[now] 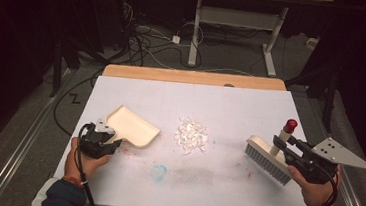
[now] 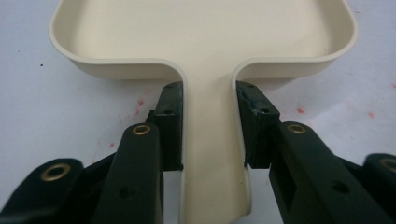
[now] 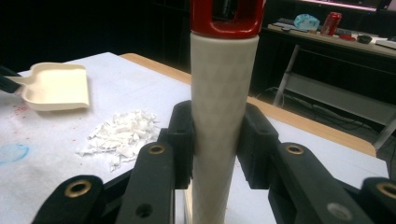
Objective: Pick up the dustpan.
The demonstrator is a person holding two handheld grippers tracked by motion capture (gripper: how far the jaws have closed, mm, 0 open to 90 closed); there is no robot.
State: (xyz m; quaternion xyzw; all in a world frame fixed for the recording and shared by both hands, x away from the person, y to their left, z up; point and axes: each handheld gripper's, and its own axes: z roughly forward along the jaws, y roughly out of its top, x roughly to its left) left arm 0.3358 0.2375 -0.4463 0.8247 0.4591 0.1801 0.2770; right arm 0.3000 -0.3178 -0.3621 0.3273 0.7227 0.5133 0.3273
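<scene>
Two tools gripped, scraps waiting.
Left gripper (image 2: 208, 135) clamps dustpan (image 1: 133, 127); right gripper (image 3: 217, 140) clamps brush (image 1: 269, 158). Hasty nine-o'clock sweeping could scatter the paper scraps (image 1: 191, 135) past the pan.

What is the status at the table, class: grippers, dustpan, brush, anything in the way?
Left gripper shut on dustpan handle. Right gripper shut on brush handle. White scraps piled between them, path clear.

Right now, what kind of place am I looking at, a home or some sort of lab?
Probably a lab or workshop. A table under a stained white sheet stands on a floor strewn with cables, another metal-legged bench stands behind, and the surroundings are dark.
</scene>
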